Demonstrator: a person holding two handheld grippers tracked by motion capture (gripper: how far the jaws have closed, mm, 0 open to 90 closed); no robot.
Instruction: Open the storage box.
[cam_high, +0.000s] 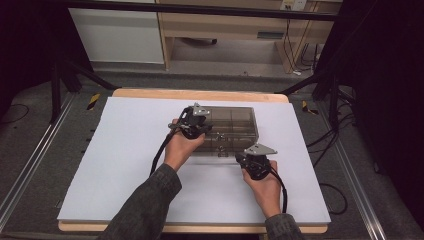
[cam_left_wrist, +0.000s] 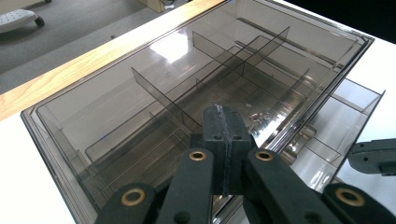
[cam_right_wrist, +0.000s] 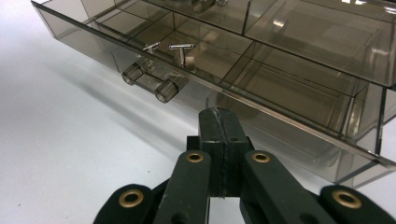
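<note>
A smoky see-through organiser box (cam_high: 235, 122) stands on the white table top (cam_high: 125, 155). My left gripper (cam_high: 200, 129) rests over the box's front left part, jaws shut with nothing between them. In the left gripper view its closed tips (cam_left_wrist: 223, 119) hover just above the box lid (cam_left_wrist: 140, 93) and its dividers. My right gripper (cam_high: 248, 159) is at the box's front right, also shut and empty. Its tips (cam_right_wrist: 219, 119) sit just in front of a slightly pulled-out drawer (cam_right_wrist: 289, 93). The drawer has a clear handle (cam_right_wrist: 152, 81) and holds small metal T-shaped parts (cam_right_wrist: 182, 50).
The table's wooden edge (cam_high: 200, 94) runs behind the box. Black frame legs (cam_high: 57, 90) and cables (cam_high: 330, 140) flank the table. A wooden cabinet (cam_high: 225, 25) stands on the floor beyond. In the left gripper view the other gripper (cam_left_wrist: 373, 156) shows at the right edge.
</note>
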